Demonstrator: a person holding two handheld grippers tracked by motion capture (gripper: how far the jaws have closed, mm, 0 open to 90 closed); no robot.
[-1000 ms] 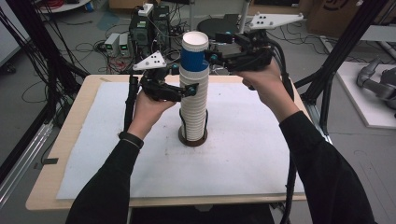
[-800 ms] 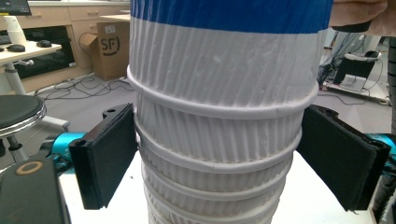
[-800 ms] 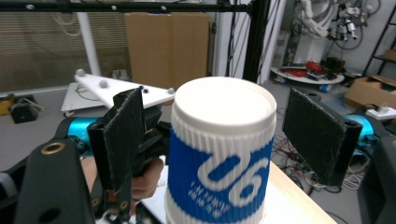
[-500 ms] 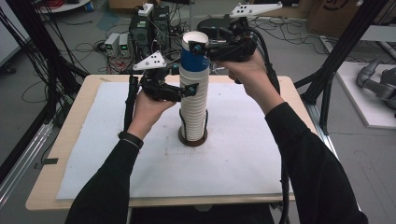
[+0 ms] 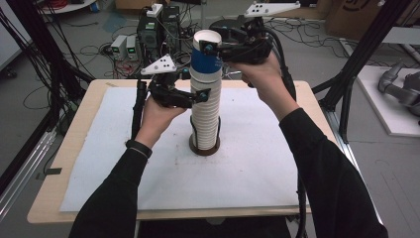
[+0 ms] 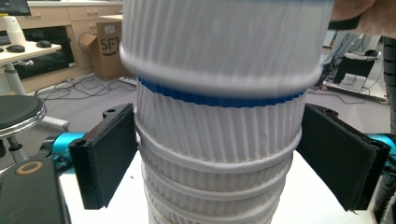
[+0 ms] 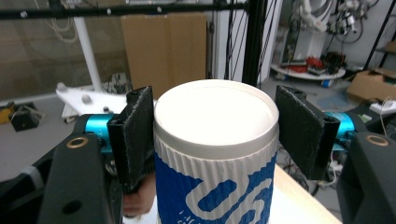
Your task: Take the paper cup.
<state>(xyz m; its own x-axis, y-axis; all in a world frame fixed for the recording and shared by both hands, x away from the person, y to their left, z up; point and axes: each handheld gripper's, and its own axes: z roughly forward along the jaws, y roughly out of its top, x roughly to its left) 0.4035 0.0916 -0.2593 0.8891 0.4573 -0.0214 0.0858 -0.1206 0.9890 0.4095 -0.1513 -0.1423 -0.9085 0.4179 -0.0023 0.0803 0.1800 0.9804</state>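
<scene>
**Both grippers on the cup tower, mid-frame**

Your stack of white ribbed cups (image 5: 206, 119) stands upright at center of the high view, w/ its base in a dark ring (image 5: 204, 148) on the white mat (image 5: 257, 163) covering the table (image 5: 64, 163).

Left gripper (image 5: 198, 96) is at the upper part of the stack; in the left gripper view both pads press the ribbed wall, so it's clamped on it.

Right gripper (image 5: 210, 49) is up top, closed around the blue-printed cup (image 5: 205, 59) near its rim. In the right gripper view the left pad touches; right pad is just beside, can't tell if it's touching. That cup (image 7: 215, 154) sits upside down, flat white bottom up.
</scene>
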